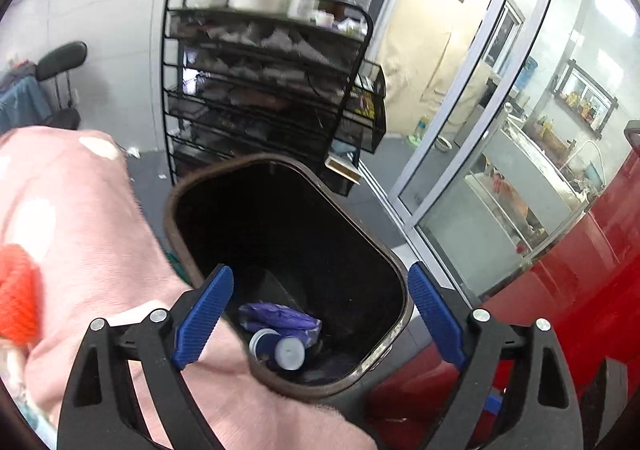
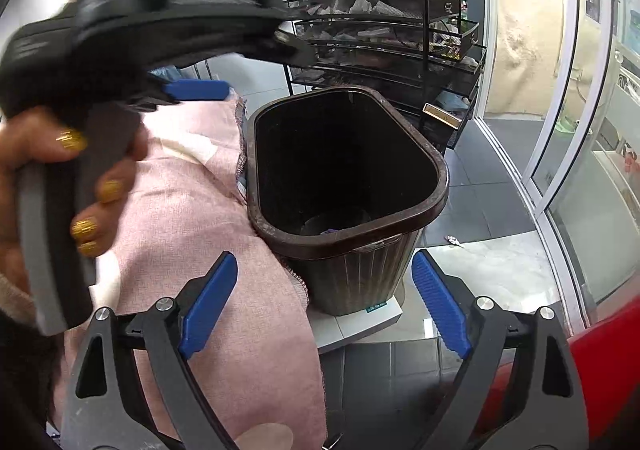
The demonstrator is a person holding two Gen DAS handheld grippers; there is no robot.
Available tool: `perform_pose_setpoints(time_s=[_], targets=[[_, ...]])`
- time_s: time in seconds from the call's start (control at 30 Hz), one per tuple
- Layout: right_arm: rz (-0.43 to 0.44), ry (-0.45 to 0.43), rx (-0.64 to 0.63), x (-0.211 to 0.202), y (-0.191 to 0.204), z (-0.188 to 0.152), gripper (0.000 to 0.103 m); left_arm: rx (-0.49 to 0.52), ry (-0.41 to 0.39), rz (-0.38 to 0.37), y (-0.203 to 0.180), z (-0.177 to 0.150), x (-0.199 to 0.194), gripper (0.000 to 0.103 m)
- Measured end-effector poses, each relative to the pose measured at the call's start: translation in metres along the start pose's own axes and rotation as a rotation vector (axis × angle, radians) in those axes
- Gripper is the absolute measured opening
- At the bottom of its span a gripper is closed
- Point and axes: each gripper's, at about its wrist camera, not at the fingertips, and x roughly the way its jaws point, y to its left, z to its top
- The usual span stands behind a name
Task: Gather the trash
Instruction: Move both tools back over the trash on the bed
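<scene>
From the left wrist, I am holding the left gripper [image 1: 320,314] over the bin [image 1: 192,186], jaws spread wide with nothing between them. Deep in the bin, a purple wrapper [image 1: 280,316] and a small capped tube [image 1: 289,352] are lying together. A pink cloth [image 1: 80,218] is touching the bin's left side.

From the right wrist, the right gripper [image 2: 324,302] is hanging wide open and empty near the bin [image 2: 360,274]. A hand [image 2: 60,186] is gripping the other tool at left, above the cloth [image 2: 200,210].
</scene>
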Motion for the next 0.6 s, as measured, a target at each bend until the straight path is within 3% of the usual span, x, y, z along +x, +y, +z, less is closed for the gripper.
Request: perform_pose_setpoints(time_s=[0.17,0.37,0.6], targets=[[-0.004,-0.008,-0.005,0.001,0.002,0.002,0.088,0.014,-0.082,0.036,0.002,-0.011,-0.036,0.094],[0.025,-0.026,-0.029,0.000,0.014,0.007,0.089,0.029,-0.124,0.080,0.006,-0.030,-0.067,0.095],[0.074,-0.040,-0.084,0.000,0.038,0.009,0.089,-0.032,-0.192,0.121,0.026,-0.051,-0.103,0.096]])
